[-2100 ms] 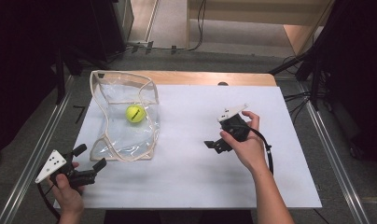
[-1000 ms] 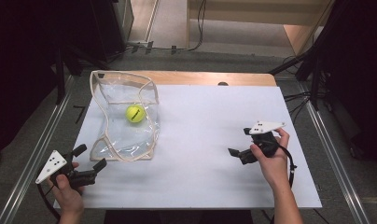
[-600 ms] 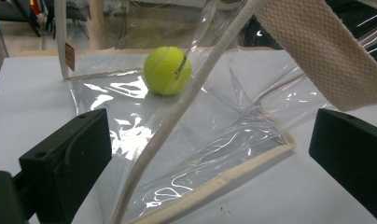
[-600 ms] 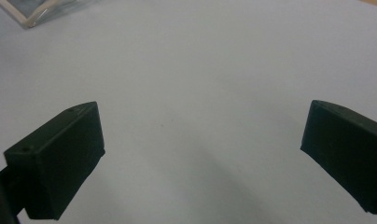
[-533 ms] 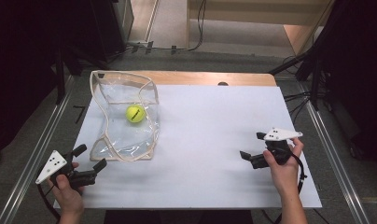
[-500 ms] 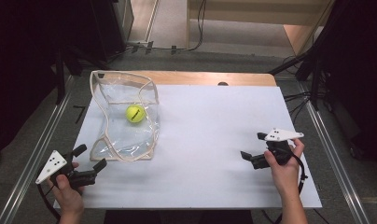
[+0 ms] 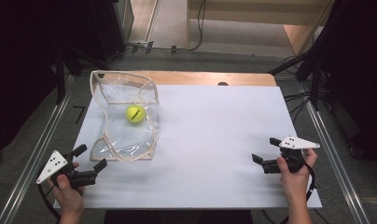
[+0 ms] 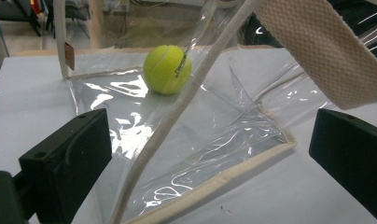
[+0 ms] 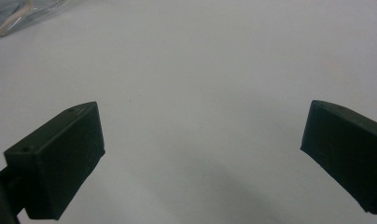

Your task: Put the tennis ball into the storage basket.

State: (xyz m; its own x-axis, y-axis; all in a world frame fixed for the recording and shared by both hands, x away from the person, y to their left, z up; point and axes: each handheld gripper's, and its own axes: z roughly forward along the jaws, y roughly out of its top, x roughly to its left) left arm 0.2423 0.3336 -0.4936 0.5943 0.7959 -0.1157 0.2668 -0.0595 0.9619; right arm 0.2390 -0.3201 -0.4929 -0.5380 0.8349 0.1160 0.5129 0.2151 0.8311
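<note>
The yellow ball (image 7: 136,113) sits inside the clear bag (image 7: 113,140); both grippers, left (image 7: 89,163) and right (image 7: 263,157), wait wide open, holding nothing; maybe the bag gets grabbed next.

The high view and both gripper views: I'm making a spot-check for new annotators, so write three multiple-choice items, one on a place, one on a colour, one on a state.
1. Where is the tennis ball?
A. Inside the clear bag
B. On the bare white table top
C. Between the right gripper's fingers

2. What colour is the bag's trim?
A. Black
B. Cream
C. Red

3. How do the two grippers stand?
A. Both shut on the bag
B. Left shut, right open
C. Both open, holding nothing

Answers:
1. A: the ball lies on the bag's clear lower panel, seen through the plastic in the left gripper view.
2. B: the woven edging is cream.
3. C: the left gripper and right gripper each show spread fingers with nothing between them.
</note>
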